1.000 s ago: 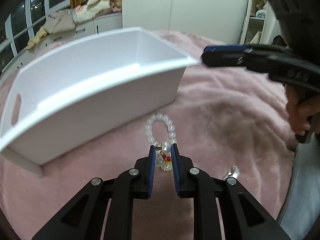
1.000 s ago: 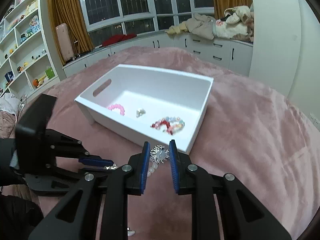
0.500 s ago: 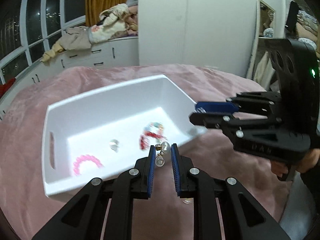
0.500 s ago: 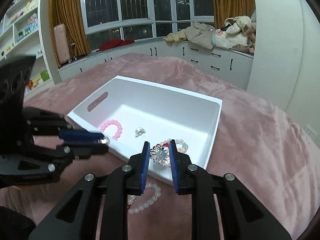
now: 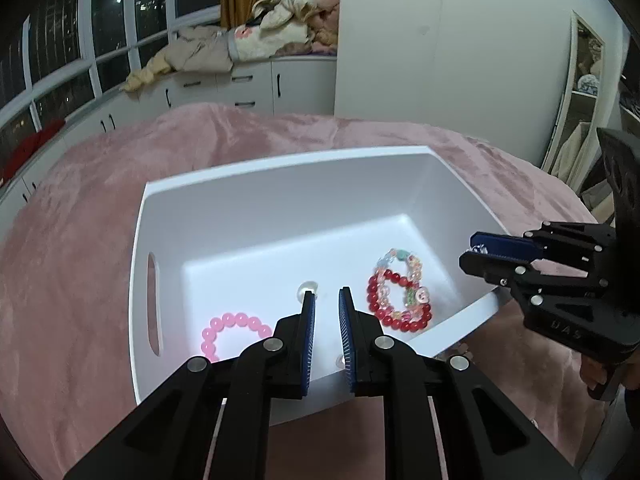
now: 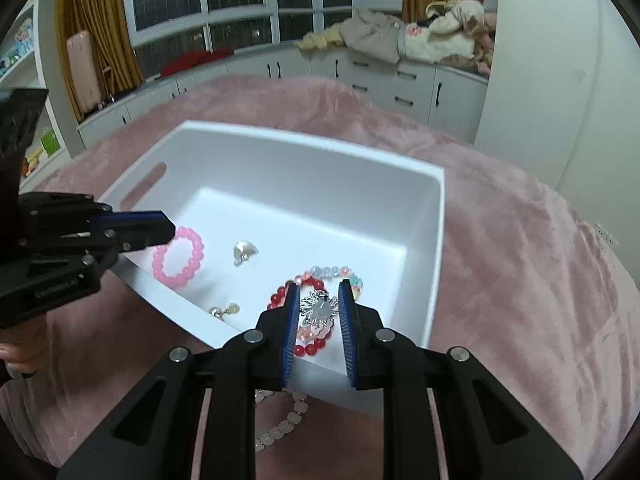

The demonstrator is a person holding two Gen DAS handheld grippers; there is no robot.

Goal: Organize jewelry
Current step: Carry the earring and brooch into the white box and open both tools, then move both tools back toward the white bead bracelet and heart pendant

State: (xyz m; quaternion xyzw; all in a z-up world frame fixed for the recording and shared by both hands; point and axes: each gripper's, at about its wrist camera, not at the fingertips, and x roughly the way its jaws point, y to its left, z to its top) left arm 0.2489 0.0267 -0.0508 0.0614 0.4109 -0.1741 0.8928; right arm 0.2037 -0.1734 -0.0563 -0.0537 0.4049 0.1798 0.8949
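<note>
Left gripper [image 5: 326, 300]: my left-hand tool hangs over the near edge of the white box [image 5: 280, 164], tilted down; its blue pads stand almost together with only a slim gap; they have just been closing, and I see nothing between them.
Right gripper [image 6: 319, 292]: tilted down over the near right corner of the box; its pads are clamped on a silver starburst brooch [image 6: 320, 309], which sits upright between them, clear of the box floor.
Earring [image 6: 224, 311]: a small gold and pearl piece lies on the box floor, close against the near wall; it is below and in front of my left pads, free of both tools.
Red bracelet [image 5: 400, 322]: on the floor at the right side of the box, overlapping a pastel bead bracelet [image 5: 416, 268]; both lie under the brooch as my right camera sees it.
Pink bracelet [image 5: 240, 317]: on the floor at the left side, near the wall with the handle slot.
Clear stone [image 6: 245, 251]: alone mid-floor, between the pink bracelet and the red one.
White bead bracelet [image 6: 288, 424]: outside the box, on the pink blanket [image 6: 520, 280], just beside the near wall and beneath my right tool.
Box: it rests on the blanket.
</note>
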